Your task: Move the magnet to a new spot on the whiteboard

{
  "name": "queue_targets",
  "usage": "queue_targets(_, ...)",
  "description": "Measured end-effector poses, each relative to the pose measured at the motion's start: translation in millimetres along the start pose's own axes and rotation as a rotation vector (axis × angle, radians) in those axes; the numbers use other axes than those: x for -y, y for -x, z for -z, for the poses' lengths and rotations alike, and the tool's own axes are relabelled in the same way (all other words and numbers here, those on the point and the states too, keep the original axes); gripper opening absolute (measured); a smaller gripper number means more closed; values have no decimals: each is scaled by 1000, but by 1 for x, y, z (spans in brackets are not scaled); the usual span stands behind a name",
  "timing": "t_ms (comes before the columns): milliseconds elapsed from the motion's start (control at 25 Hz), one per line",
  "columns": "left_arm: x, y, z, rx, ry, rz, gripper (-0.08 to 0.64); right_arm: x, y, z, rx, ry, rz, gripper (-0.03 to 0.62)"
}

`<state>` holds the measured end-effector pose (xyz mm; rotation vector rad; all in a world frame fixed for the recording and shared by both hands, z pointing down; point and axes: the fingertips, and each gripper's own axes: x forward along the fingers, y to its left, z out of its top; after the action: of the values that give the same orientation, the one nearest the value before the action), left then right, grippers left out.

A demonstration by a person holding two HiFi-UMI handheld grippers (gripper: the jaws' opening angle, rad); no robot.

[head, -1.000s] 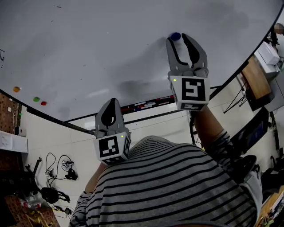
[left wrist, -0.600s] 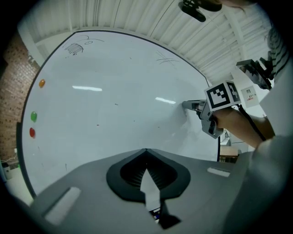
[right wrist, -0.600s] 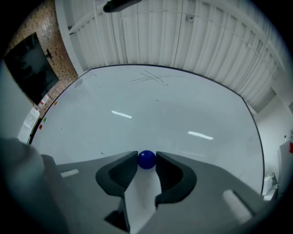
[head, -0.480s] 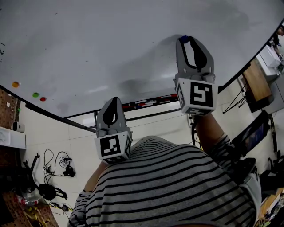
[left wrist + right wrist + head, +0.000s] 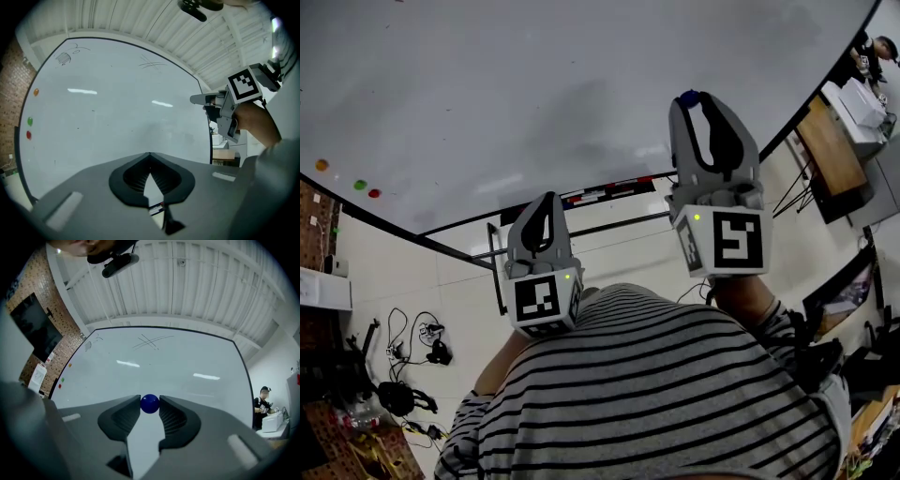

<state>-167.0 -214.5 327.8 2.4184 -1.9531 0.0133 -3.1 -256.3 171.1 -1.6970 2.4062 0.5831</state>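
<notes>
The right gripper [image 5: 694, 99] is raised toward the whiteboard [image 5: 534, 94], jaws pointing at the board's face. They are clenched on the blue magnet [image 5: 150, 404], one pad pressed to each side of it at the very tips. The magnet is round like a small ball, so it shows no long axis and no pointing end; it sits crosswise in the grip, bulging a little beyond the jaw tips toward the board. From the head view it lies over the lower right part of the board, above the tray rail. Whether it touches the board's face I cannot tell.

The left gripper [image 5: 547, 199] hangs lower and to the left, near the striped shirt [image 5: 656, 394], with its jaws closed together and nothing between them.

Far off at the board's left edge sit an orange dot [image 5: 321, 165], a green dot [image 5: 360, 185] and a red dot [image 5: 374, 193], well apart from the blue one.
</notes>
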Motion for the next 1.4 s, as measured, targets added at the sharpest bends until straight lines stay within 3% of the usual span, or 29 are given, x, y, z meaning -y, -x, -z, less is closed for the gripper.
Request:
queue_targets(160,39,19,-2,3,-11,-2,15,15,47,7,-34,7,-23,122)
queue_targets(440,91,61,-2,15,-10,-28,15,20,119,9,-70,-69,-79,121)
queue_targets(760,129,109,-4,55,-47,-37,14,21,178,18,-112,-110,-98,121)
queue_targets(1400,122,124,3,52,-28,-83,15,9,184,18,-105,-113,-131,122)
